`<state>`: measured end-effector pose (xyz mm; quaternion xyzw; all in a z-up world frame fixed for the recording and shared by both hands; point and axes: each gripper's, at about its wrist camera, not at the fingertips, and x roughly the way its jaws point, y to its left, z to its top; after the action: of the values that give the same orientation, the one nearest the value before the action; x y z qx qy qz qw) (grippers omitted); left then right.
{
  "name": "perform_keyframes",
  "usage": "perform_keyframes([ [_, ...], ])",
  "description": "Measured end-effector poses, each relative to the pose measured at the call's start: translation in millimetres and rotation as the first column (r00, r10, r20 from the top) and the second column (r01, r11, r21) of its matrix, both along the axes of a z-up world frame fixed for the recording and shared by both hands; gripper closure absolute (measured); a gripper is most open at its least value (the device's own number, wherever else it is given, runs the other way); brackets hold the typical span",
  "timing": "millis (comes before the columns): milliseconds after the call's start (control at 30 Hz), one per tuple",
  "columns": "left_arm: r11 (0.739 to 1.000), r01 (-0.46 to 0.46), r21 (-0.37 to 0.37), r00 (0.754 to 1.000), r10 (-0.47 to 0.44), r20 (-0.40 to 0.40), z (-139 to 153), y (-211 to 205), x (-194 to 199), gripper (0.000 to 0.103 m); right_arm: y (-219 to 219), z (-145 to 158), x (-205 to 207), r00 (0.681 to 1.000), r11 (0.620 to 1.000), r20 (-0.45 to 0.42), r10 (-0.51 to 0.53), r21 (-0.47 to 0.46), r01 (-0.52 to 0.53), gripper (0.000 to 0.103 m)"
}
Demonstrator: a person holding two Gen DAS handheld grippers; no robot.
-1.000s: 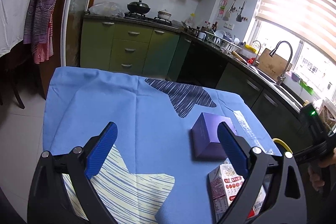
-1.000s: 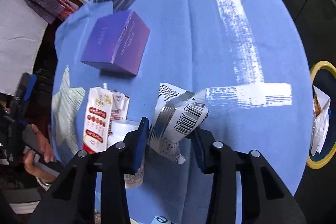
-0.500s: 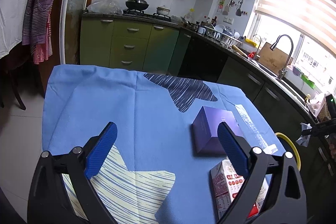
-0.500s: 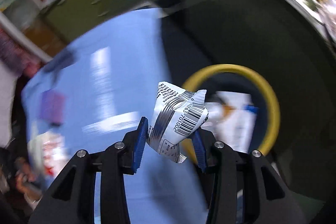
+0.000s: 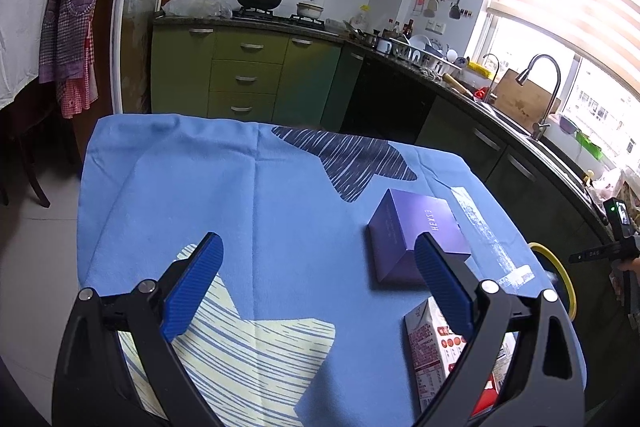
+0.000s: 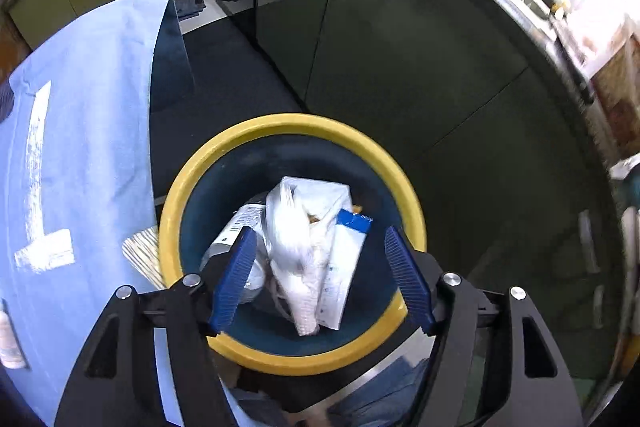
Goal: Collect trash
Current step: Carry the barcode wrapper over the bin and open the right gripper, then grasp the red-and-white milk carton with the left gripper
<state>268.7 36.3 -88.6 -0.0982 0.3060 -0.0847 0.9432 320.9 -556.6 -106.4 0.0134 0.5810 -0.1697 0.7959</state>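
The counter (image 5: 168, 187) is covered by a light blue cloth (image 5: 280, 211) with big star prints: a dark navy one (image 5: 348, 159) at the far side, a cream striped one (image 5: 260, 351) close to the camera, plus a white scuffed stripe (image 5: 484, 231) along the right edge. A purple box (image 5: 416, 231) lies flat on the cloth right of the middle. Just nearer than it lies a milk carton (image 5: 432, 351) (white with red print, partly hidden). On the dark floor (image 6: 240, 95) just beside the counter's right edge stands a yellow-rimmed bin (image 6: 288, 125) with white wrappers and packets (image 6: 308, 243) inside.
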Motion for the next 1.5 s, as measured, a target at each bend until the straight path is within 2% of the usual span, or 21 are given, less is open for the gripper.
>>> perform_keyframes([
  [167,1.0,0.018,0.015,1.0,-0.018,-0.025,-3,-5,3,0.011,12,23,-32,0.995,0.989,0.093,0.042,0.14,-0.055,0.033],
  [333,0.997,0.072,0.027,0.989,-0.068,-0.131,-18,-22,10,0.011,39,20,-72,0.986,0.966,0.12,0.117,0.216,-0.141,0.033],
  [533,0.983,0.138,0.121,0.943,-0.093,-0.319,-34,-65,10,0.011,46,16,-105,0.975,0.948,0.147,0.164,0.249,-0.197,0.033],
  [733,0.964,0.172,0.201,0.904,-0.073,-0.422,-31,-97,9,0.011,30,5,-118,0.969,0.924,0.188,0.161,0.315,-0.215,0.032],
  [833,0.962,0.176,0.208,0.873,-0.055,-0.485,-34,-105,14,0.011,28,-5,-123,0.965,0.904,0.194,0.178,0.356,-0.238,0.032],
  [967,0.964,0.168,0.207,0.856,-0.038,-0.516,-34,-110,18,0.011,27,-15,-130,0.96,0.884,0.2,0.196,0.387,-0.261,0.031],
  [1133,0.971,0.174,0.162,0.829,-0.056,-0.556,-34,-115,15,0.011,26,-23,-133,0.957,0.869,0.205,0.207,0.41,-0.276,0.031],
  [1300,0.966,0.182,0.181,0.818,-0.047,-0.573,-33,-121,12,0.011,27,-31,-130,0.956,0.856,0.204,0.212,0.432,-0.283,0.031],
  [1433,0.97,0.203,0.135,0.791,-0.081,-0.607,-34,-123,9,0.011,29,-38,-129,0.954,0.846,0.203,0.219,0.448,-0.29,0.031],
  [1500,0.967,0.21,0.148,0.788,-0.078,-0.611,-35,-126,9,0.011,30,-40,-129,0.954,0.842,0.202,0.221,0.454,-0.291,0.031],
])
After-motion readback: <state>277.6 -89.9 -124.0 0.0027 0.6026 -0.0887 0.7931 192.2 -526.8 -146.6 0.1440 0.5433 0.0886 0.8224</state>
